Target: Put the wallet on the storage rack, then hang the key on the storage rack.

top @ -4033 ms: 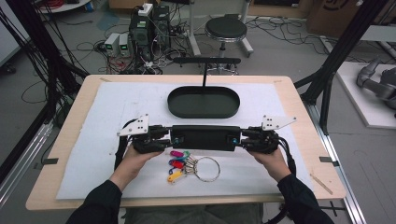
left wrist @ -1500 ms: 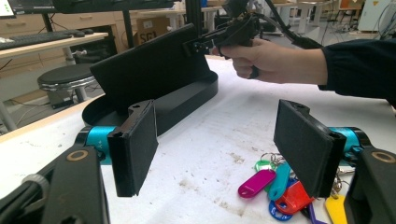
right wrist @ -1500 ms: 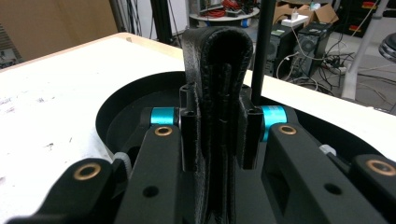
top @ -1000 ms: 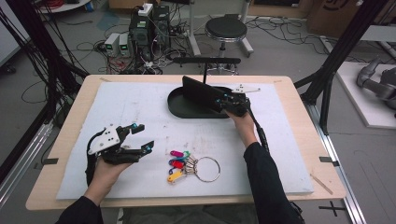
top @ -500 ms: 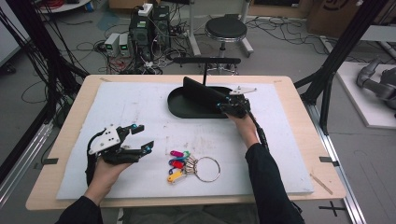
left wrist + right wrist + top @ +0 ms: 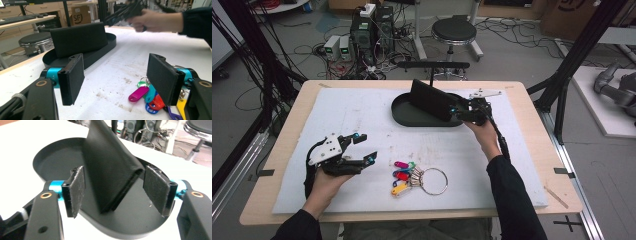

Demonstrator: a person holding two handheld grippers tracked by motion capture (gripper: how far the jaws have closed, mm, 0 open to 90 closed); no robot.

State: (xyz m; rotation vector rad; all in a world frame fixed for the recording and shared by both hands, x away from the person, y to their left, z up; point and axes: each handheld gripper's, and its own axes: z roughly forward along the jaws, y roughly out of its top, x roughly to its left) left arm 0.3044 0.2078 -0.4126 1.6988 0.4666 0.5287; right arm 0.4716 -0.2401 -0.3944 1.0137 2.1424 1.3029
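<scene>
A white mat covers the wooden desk [image 6: 532,117] in a cable-strewn workshop. The black rectangular pouch [image 6: 110,167] leans in the black oval tray [image 6: 404,116]; the right claw [image 6: 113,188] has just opened around it, released.

Grey floor — stool [image 6: 454,31], tangled cables [image 6: 507,27]

A light wooden table [image 6: 532,107] carries a white mat [image 6: 362,115] that covers most of its top. On the mat lie a black oval tray [image 6: 404,112] toward the far side and, near the front edge, a metal key ring [image 6: 432,181] with coloured tags [image 6: 401,176].
</scene>
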